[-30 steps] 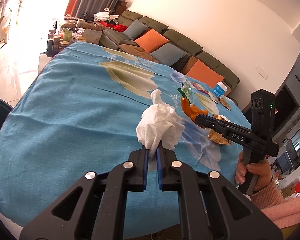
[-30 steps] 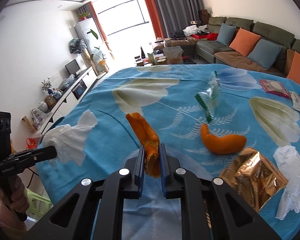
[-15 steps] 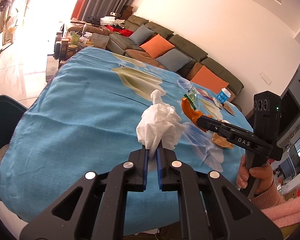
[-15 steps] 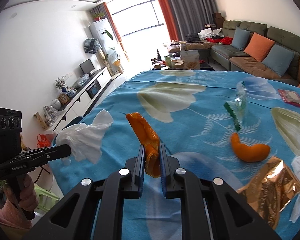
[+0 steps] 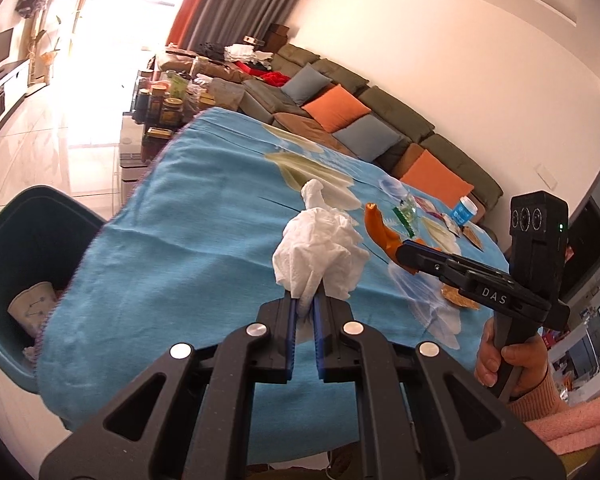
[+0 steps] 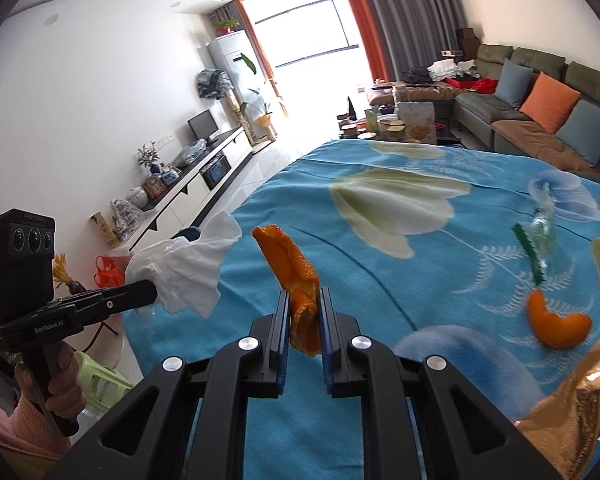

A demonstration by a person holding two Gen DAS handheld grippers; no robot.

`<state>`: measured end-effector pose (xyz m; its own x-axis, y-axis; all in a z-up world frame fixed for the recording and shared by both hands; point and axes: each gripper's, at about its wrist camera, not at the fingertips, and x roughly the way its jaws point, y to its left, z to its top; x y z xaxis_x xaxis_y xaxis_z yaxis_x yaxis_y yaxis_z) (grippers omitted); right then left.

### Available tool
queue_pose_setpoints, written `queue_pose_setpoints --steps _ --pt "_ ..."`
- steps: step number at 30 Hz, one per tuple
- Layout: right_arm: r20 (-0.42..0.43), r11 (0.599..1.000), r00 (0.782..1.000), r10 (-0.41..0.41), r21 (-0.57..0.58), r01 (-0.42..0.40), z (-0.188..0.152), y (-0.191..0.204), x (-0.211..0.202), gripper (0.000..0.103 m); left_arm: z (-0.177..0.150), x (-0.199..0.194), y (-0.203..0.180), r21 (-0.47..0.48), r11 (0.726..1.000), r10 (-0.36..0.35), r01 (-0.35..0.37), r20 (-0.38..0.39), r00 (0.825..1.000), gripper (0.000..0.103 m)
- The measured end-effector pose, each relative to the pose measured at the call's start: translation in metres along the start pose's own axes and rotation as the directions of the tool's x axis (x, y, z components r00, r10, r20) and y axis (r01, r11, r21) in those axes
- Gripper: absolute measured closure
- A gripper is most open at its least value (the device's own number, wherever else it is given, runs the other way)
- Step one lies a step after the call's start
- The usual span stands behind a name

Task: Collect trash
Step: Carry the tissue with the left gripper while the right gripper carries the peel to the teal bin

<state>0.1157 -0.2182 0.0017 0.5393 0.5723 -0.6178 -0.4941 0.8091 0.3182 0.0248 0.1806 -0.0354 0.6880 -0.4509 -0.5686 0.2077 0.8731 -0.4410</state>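
Now I am pinching a soft, crumpled white tissue (image 5: 318,254) in my left gripper (image 5: 305,312), its jaws nearly closed on the wad. My right gripper (image 6: 305,312) is clamping a curled, dimpled orange peel (image 6: 290,266), sticking up beyond its tips, above the blue floral cloth (image 6: 380,264); ahead to the right are lying another peel (image 6: 556,324) and crinkly gold foil (image 6: 572,404).

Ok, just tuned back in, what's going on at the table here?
A person is clearing trash with a gripper in each hand. The left gripper is shut on a crumpled tissue, the right gripper on an orange peel, both held above the blue cloth. Another peel, a gold wrapper and a clear wrapper lie on it. A bin sits beside the table.
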Motion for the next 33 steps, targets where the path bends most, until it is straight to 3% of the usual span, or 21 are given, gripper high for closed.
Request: queue_pose_setpoints --steps 20,33 --pt "-0.053 0.992 0.994 0.097 -0.074 -0.101 0.014 0.047 0.035 0.091 -0.006 -0.047 0.039 -0.081 0.994 0.084 -0.078 0.066 0.994 0.095" --pt "-0.106 0.976 0.98 0.168 -0.123 -0.181 0.026 0.08 0.064 0.091 -0.002 -0.074 0.074 -0.156 0.975 0.175 -0.156 0.11 0.978 0.095"
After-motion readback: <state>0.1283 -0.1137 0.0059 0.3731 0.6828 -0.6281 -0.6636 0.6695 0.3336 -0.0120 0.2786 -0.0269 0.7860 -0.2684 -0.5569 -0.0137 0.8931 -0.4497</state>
